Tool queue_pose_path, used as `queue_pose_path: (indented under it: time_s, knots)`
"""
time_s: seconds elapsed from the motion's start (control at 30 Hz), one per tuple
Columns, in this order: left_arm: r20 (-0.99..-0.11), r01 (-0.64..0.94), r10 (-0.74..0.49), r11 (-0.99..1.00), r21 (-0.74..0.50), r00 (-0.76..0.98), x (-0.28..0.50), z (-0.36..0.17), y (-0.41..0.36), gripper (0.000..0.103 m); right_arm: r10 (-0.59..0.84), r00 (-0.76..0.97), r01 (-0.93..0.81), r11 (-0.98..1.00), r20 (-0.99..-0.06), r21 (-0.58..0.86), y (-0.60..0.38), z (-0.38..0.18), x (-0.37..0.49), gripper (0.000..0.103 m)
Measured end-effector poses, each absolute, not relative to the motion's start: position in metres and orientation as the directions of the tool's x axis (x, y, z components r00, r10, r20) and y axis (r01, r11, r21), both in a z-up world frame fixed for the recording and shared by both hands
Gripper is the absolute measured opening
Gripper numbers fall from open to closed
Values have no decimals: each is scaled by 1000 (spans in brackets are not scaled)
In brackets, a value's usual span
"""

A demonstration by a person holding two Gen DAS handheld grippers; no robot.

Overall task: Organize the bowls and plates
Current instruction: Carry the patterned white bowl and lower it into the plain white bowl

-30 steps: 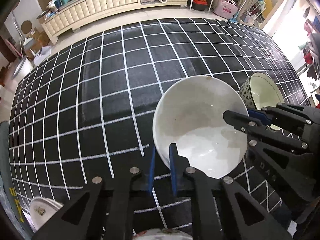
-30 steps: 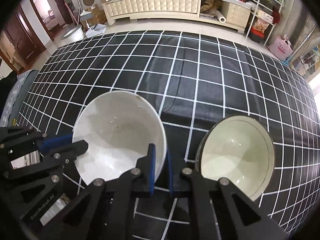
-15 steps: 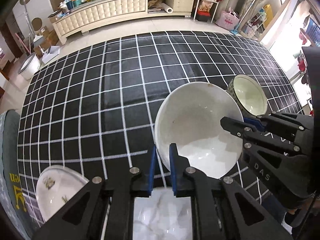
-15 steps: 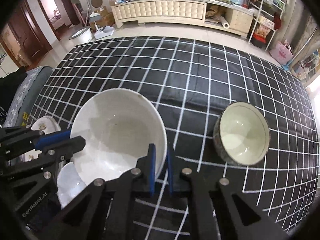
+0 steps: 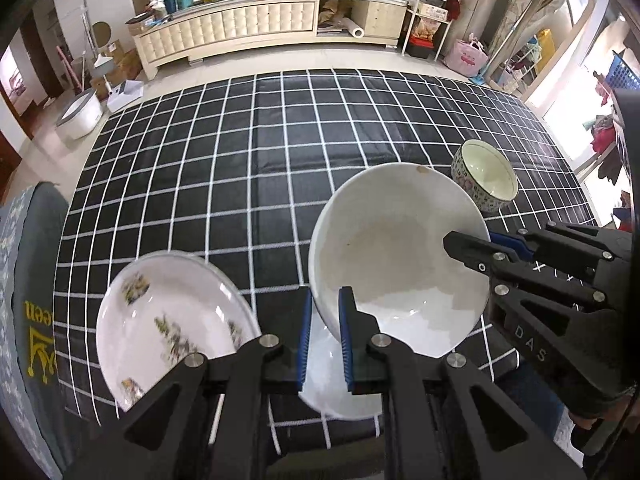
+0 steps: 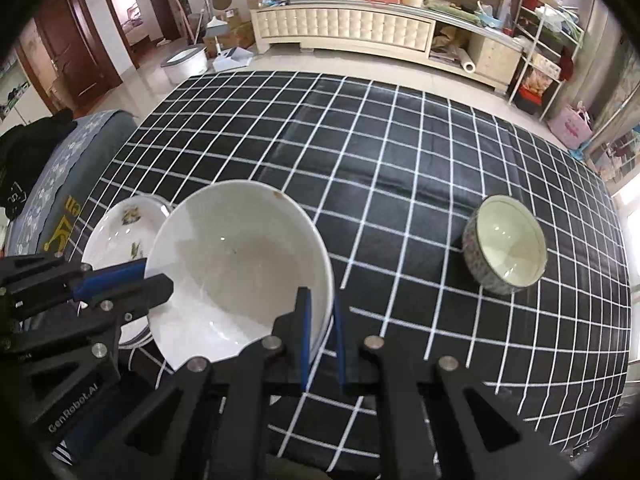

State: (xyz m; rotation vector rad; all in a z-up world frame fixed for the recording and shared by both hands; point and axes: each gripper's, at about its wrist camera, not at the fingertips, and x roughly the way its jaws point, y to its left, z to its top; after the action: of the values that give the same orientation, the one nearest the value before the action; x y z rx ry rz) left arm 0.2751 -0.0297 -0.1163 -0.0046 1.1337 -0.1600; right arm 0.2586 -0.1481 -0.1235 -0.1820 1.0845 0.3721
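A large white bowl hangs above the black checked tablecloth, held from two sides. My left gripper is shut on its near-left rim, and my right gripper is shut on its near-right rim. Below and left of the bowl lies a white plate with a flower print. Another white dish shows under the bowl, partly hidden. A small patterned bowl stands upright on the cloth at the right.
A grey cushioned seat borders the table's left edge. Beyond the far table edge are floor, a long cream cabinet and shelves. The far half of the tablecloth carries nothing.
Both grippers have carried the white bowl up and toward the near-left of the table. The flowered plate has come into full view, and the patterned bowl now sits farther off at the right.
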Motion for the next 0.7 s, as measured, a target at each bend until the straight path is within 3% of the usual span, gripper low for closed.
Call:
queue_pose_path:
  time_s: [0.27,0.7]
  knots:
    - [-911,81,-159,987,-138,380,250,-129,-4,12,206,363,-380,923,-909,58,-135,-143,243,13]
    - [-926,91,-145,988,-121,347,231,-153,-2,12,177,309,-369,928,-935,53,-130,-168,231,13]
